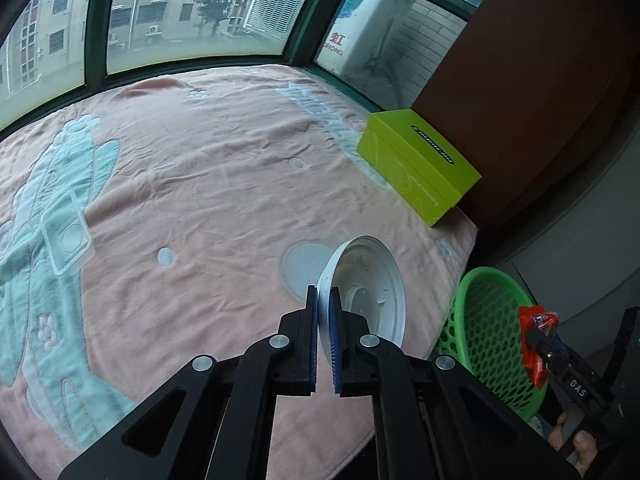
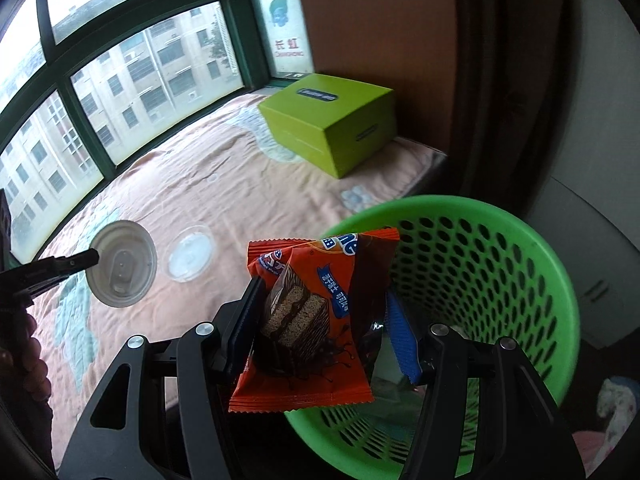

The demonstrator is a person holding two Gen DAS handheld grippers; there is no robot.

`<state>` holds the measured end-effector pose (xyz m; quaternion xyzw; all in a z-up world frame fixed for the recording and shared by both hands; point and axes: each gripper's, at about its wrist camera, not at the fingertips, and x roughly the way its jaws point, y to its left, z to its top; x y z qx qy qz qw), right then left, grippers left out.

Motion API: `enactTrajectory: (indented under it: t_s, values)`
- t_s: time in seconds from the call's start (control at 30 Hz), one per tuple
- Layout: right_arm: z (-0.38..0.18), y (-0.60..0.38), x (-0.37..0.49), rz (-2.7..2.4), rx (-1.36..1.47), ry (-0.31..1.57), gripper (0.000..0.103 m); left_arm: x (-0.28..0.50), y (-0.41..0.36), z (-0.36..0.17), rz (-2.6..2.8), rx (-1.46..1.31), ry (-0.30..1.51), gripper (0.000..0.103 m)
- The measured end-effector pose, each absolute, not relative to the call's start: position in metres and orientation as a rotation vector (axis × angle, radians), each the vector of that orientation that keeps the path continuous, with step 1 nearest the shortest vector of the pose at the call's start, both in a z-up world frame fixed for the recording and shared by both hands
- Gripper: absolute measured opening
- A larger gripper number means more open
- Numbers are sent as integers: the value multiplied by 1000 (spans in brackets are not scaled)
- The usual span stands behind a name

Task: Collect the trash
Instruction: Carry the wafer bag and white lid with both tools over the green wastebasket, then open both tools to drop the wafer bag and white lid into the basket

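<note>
My left gripper [image 1: 325, 304] is shut on the rim of a white plastic lid [image 1: 368, 292] and holds it tilted above the pink blanket; the lid also shows in the right wrist view [image 2: 122, 264]. My right gripper [image 2: 320, 300] is shut on an orange cake wrapper [image 2: 312, 320], held over the near rim of the green mesh basket [image 2: 500, 280]. In the left wrist view the wrapper [image 1: 536, 340] hangs at the basket [image 1: 492, 328] beside the bed. A clear square plastic container [image 1: 66, 234] lies on the blanket at the left.
A lime green box [image 1: 416, 164] stands at the blanket's far right corner, also in the right wrist view [image 2: 332, 120]. Windows run along the back. A brown wall panel [image 1: 520, 80] rises behind the box. The bed edge [image 1: 460, 272] drops off just before the basket.
</note>
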<state>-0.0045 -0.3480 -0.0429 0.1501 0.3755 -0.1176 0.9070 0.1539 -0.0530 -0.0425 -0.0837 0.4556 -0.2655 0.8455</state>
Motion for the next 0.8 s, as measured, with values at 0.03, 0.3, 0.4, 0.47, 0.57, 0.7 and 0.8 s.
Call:
enactTrajectory:
  t_s: [0.03, 0.3, 0.4, 0.47, 0.57, 0.7, 0.8]
  values:
    - [-43, -351, -8, -251, 311, 773, 58, 152, -59, -39, -572, -172, 956, 6]
    - [-45, -376, -35, -319, 336, 760, 59, 130, -107, -16, -679, -130, 928, 6]
    - [-46, -384, -42, -334, 354, 753, 63, 123, -125, -10, -710, -109, 920, 6]
    - [-46, -390, -47, -343, 362, 746, 67, 118, -138, -6, -732, -93, 917, 6]
    - [-45, -398, -53, -351, 369, 736, 72, 111, -155, -1, -760, -72, 913, 6]
    - [-43, -407, -61, -367, 381, 719, 73, 100, -179, 3, -801, -43, 911, 6]
    - [-40, -413, -68, -379, 388, 704, 74, 93, -197, 3, -825, -15, 911, 6]
